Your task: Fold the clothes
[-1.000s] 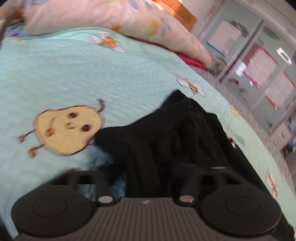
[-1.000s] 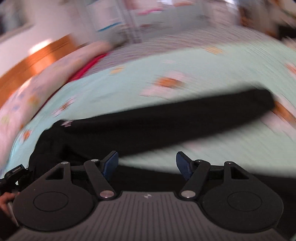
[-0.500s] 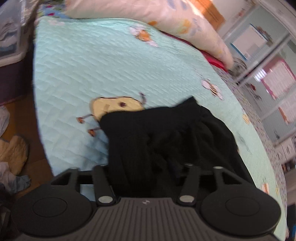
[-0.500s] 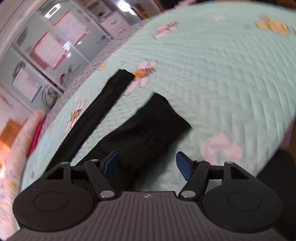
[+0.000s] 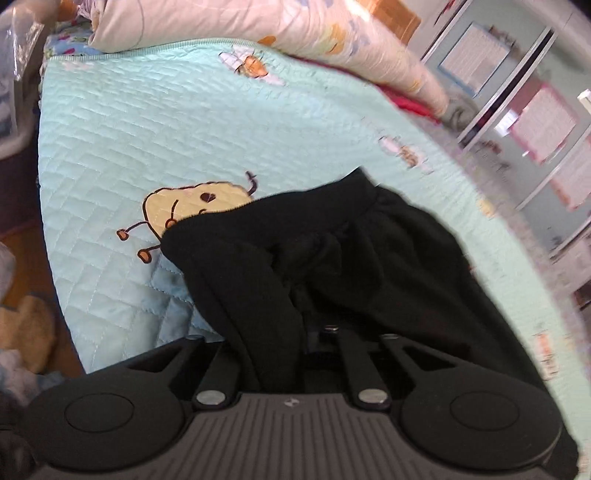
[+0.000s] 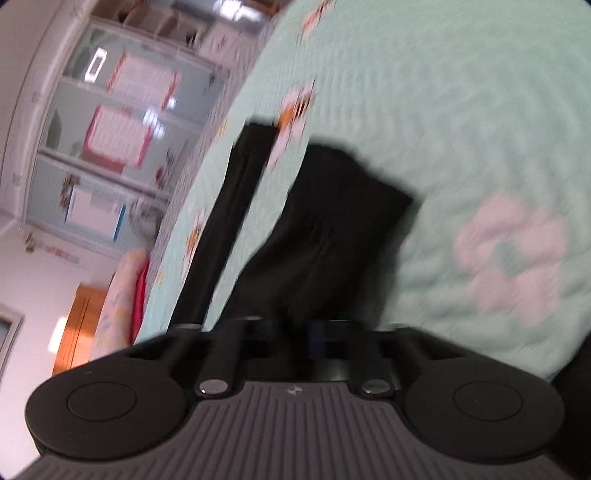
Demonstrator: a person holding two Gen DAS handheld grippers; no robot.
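Garment: black trousers (image 5: 332, 258) were spread on the mint quilt (image 5: 147, 122) near its edge; one leg (image 6: 236, 206) lay out straight, apart from the other.
Left tongs (image 5: 325, 328): closed to a pinch, with bunched waist fabric caught between the jaws.
Right tongs (image 6: 295, 328): just closed on the near leg (image 6: 332, 236); the fabric appeared pinched.
Surroundings: a pillow (image 5: 295, 33) lay at the head of the bed.
Risk: a thin pinch might slip when lifted; only one layer might be caught, skewing the fold.

Garment (image 5: 332, 258) lies on the bedspread (image 5: 147, 129), pillow (image 5: 258, 29) behind it.
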